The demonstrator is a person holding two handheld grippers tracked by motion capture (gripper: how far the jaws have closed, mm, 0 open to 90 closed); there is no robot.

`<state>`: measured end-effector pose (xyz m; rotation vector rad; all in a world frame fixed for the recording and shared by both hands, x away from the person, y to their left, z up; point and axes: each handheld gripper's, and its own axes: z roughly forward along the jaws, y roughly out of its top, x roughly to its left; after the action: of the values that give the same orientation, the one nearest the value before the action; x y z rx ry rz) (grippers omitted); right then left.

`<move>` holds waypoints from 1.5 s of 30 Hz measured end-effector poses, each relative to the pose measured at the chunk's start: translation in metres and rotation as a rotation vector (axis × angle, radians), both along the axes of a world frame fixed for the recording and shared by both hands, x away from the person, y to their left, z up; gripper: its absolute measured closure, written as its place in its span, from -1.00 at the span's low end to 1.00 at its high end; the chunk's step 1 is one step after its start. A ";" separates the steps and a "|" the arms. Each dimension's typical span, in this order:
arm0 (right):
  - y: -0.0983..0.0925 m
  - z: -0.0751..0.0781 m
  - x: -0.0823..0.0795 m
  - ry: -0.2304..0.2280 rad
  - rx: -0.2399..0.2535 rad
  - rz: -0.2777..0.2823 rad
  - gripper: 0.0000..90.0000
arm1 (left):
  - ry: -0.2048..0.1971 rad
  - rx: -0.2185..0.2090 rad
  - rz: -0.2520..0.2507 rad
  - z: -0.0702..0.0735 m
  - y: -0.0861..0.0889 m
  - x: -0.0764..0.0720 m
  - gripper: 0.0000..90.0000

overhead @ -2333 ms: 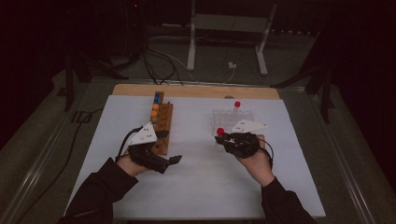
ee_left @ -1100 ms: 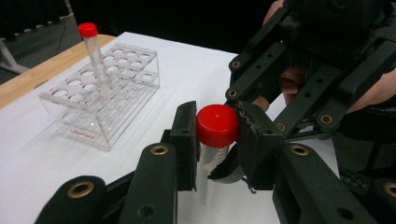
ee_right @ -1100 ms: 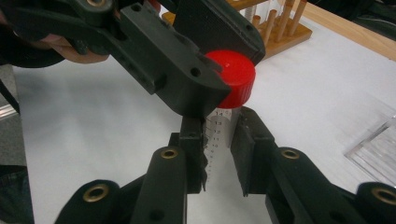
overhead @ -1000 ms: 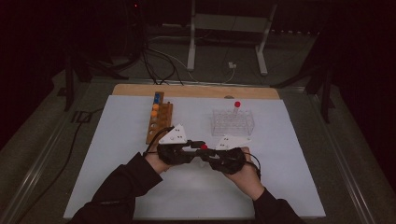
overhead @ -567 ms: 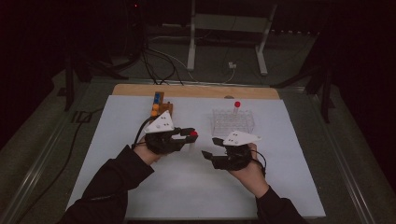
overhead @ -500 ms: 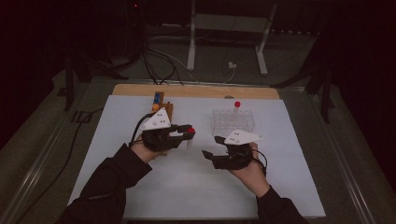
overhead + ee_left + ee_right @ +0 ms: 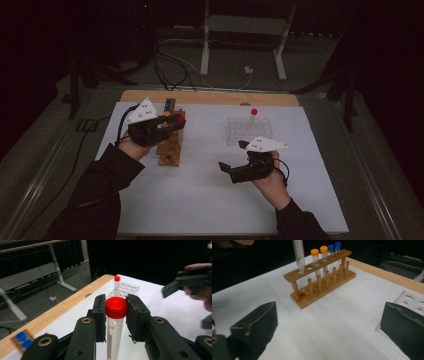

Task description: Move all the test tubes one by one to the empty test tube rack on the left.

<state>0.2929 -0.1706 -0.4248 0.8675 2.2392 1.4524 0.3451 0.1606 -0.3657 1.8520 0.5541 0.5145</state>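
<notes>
Tube with a red cap is sitting between the black jaws of the left tool, and the pads are squeezing it just under the cap. The tube is standing upright in that grip. From the high view, the left tool is hanging above the wooden rack, up off the desk. In the right gripper view, the pointed bottom of the tube is hanging just over a hole at the near end of the wooden rack. It is not yet down in the hole.

Two tubes with orange caps and two tubes with blue caps are standing in the rack's far holes.

The right tool is resting low over the white sheet on the desk, well apart from the rack. Its jaws have just been opening, and now they are standing wide apart with nothing between them. A hand is holding it from behind.

A clear plastic rack is sitting on the desk behind the right tool. One more tube with a red cap is standing in it.
</notes>
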 end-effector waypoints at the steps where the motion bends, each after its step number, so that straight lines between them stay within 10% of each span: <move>1: 0.000 0.000 0.000 -0.004 -0.002 0.001 -0.99 | 0.000 -0.001 0.014 -0.001 0.003 0.002 0.59; 16: 0.000 -0.001 0.000 -0.008 -0.019 0.007 -1.00 | -0.021 -0.061 0.211 -0.023 0.037 0.023 0.59; 45: -0.002 0.000 -0.001 -0.007 -0.016 0.016 -1.00 | 0.100 0.027 0.259 -0.086 0.032 0.033 0.59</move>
<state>0.2918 -0.1722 -0.4250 0.8397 2.2542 1.4410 0.3783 0.1921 -0.4516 1.8497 0.8653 0.6043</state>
